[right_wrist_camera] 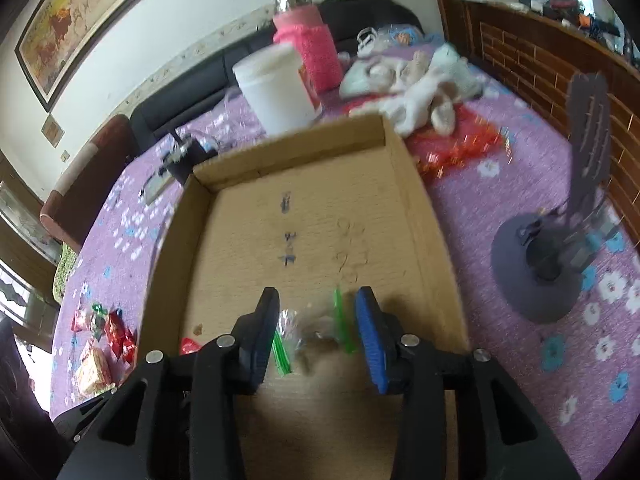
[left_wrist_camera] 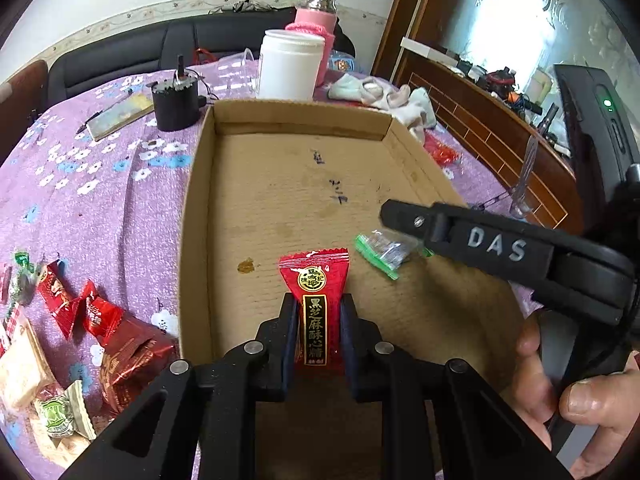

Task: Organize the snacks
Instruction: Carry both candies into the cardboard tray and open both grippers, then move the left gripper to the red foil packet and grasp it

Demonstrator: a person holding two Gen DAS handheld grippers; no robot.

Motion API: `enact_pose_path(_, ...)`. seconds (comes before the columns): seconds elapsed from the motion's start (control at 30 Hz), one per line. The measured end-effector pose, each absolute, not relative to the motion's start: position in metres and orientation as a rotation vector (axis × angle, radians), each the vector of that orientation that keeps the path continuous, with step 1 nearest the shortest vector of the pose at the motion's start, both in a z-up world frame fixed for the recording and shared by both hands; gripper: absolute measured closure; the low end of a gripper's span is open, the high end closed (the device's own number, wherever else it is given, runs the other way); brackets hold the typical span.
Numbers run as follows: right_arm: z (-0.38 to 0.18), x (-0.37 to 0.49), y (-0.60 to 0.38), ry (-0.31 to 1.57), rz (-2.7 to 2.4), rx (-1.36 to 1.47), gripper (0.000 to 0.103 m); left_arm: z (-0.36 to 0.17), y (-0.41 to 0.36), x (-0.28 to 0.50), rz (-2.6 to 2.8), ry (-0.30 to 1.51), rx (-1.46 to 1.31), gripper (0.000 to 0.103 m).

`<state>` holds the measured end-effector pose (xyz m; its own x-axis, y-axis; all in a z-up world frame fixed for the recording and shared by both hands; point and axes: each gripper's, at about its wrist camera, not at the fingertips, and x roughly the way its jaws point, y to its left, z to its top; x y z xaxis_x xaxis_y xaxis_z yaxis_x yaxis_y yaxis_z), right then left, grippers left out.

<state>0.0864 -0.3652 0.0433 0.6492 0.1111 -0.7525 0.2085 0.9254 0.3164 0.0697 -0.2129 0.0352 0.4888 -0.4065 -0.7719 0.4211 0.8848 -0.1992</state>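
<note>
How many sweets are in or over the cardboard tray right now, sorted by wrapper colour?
Red-wrapped sweet: 1, gripped in the left tongs
Clear sweet with green ends: 1, lying between the open right tongs
Total: 2

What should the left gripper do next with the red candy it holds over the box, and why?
Probably open the left gripper and let the red candy drop. It is clamped between the pads, already over the floor of the cardboard box, where the green-edged candy lies between the right gripper's open jaws.
</note>
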Motion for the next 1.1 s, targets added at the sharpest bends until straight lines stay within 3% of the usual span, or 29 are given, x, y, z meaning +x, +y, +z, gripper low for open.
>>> enact_pose_path(0.1, 0.07, 0.074, -0.368, 0.763, -0.109, 0.368, 0.036, 0.041, -0.212, 0.068, -0.499, 0.906, 0.015, 0.084)
enact_pose_path(0.13, 0.083, 0.066, -0.368, 0.697, -0.119, 0.358, 0.02, 0.043, -0.211, 0.068, -0.496, 0.902, 0.019, 0.084)
enact_pose_path(0.17, 0.096, 0.056, -0.369, 0.63, -0.124, 0.353, 0.012, 0.044, -0.211, 0.068, -0.493, 0.895, 0.021, 0.083)
enact_pose_path(0.2, 0.105, 0.049, -0.371, 0.587, -0.126, 0.353, 0.011, 0.046, -0.21, 0.068, -0.49, 0.887, 0.024, 0.083)
enact_pose_path(0.37, 0.129, 0.027, -0.394, 0.471, -0.035, 0.494, 0.01, 0.055, -0.209, 0.066, -0.455, 0.865, 0.033, 0.083)
enact_pose_path(0.6, 0.118, 0.024, -0.437, 0.446, -0.01, 0.677, 0.012, 0.058, -0.224, 0.064, -0.466, 0.916, 0.04, 0.083)
enact_pose_path(0.73, 0.111, 0.028, -0.438, 0.47, 0.055, 0.734, 0.034, 0.048, -0.239, 0.064, -0.444, 0.945, 0.089, 0.083)
enact_pose_path(0.8, 0.108, 0.031, -0.434, 0.484, 0.08, 0.738, 0.036, 0.044, -0.246, 0.065, -0.429, 0.953, 0.106, 0.083)
enact_pose_path(0.87, 0.104, 0.035, -0.429, 0.504, 0.104, 0.736, 0.041, 0.044, -0.248, 0.064, -0.412, 0.948, 0.107, 0.069)
enact_pose_path(0.9, 0.103, 0.038, -0.425, 0.521, 0.118, 0.721, 0.042, 0.044, -0.247, 0.063, -0.404, 0.945, 0.102, 0.049)
enact_pose_path(0.93, 0.105, 0.04, -0.419, 0.532, 0.125, 0.686, 0.042, 0.045, -0.246, 0.062, -0.393, 0.939, 0.094, 0.04)
enact_pose_path(1.1, 0.116, 0.033, -0.401, 0.501, 0.131, 0.595, 0.042, 0.064, -0.226, 0.04, -0.367, 0.88, 0.071, 0.039)
